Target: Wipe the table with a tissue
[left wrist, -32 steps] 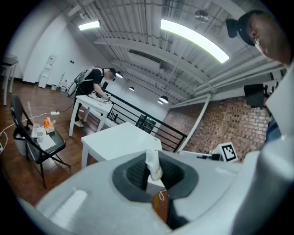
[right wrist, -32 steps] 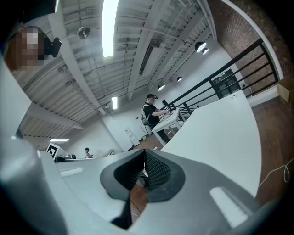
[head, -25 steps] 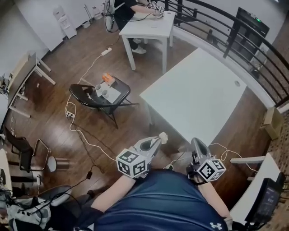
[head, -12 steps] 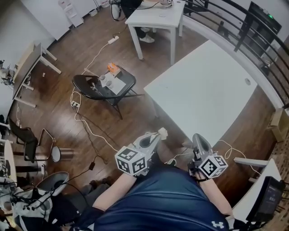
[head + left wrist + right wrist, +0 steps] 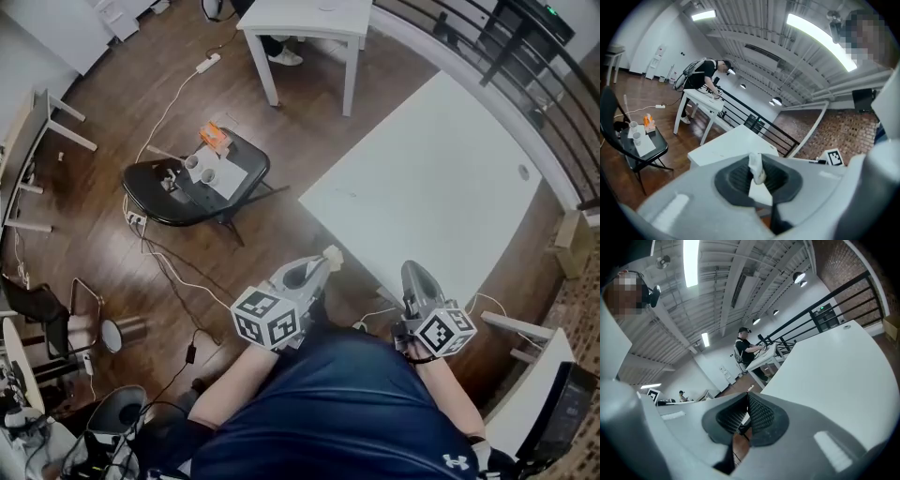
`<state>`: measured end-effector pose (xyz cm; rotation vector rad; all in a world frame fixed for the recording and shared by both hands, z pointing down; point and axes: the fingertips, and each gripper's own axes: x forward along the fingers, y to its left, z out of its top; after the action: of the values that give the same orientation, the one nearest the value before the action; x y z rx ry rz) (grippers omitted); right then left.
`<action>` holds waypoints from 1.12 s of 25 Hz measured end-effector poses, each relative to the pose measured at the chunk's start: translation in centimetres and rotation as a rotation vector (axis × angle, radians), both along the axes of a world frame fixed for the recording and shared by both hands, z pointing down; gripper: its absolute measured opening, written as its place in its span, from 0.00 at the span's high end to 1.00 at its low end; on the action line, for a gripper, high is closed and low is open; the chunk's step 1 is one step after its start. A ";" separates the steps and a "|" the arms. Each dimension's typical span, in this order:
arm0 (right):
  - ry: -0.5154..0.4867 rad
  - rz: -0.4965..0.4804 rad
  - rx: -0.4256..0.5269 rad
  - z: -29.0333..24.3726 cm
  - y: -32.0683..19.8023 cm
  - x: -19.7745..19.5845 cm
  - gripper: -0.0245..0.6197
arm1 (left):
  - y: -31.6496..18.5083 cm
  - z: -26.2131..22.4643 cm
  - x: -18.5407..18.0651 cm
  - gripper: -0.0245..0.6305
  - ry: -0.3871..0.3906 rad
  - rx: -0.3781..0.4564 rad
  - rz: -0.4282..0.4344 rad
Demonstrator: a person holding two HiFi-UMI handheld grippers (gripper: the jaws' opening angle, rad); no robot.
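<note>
A big white table (image 5: 441,178) stands ahead and to the right of me, its near corner just beyond both grippers. My left gripper (image 5: 322,262) is held close to my body and is shut on a small white tissue (image 5: 332,254). In the left gripper view the tissue (image 5: 756,169) sticks up, pinched between the dark pads, with the table (image 5: 736,143) beyond it. My right gripper (image 5: 413,272) is shut with nothing in it, near the table's front edge. The right gripper view shows its pads (image 5: 758,412) pressed together and the tabletop (image 5: 834,371) stretching away.
A black folding chair (image 5: 150,187) carrying cups and an orange box (image 5: 215,137) stands on the wooden floor to the left. Cables (image 5: 164,267) trail across the floor. A smaller white table (image 5: 300,17) is at the back, with a person (image 5: 705,74) working at it. A black railing (image 5: 487,52) curves behind.
The head view has shifted, so the chair and table sit a little differently in the picture. Both grippers stay close to my body, the left one still shut on the tissue.
</note>
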<state>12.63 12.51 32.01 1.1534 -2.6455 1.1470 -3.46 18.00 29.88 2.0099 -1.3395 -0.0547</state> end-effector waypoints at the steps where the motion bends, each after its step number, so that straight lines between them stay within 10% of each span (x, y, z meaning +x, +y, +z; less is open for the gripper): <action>1: 0.013 0.006 -0.005 -0.2 -0.8 -1.1 0.95 | -1.0 0.2 -1.5 0.93 -0.003 -0.008 0.003; 13: 0.137 0.046 -0.057 1.2 -7.4 -9.7 0.95 | -10.1 4.3 -11.9 0.93 -0.242 -0.022 0.124; 28: 0.180 0.044 -0.019 5.4 -13.2 -6.6 0.95 | -14.0 9.4 -11.4 0.93 -0.475 -0.099 0.215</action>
<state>6.06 -0.72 37.45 1.2538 -2.4818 1.0191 -14.81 3.97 39.33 2.1468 -1.3590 0.6100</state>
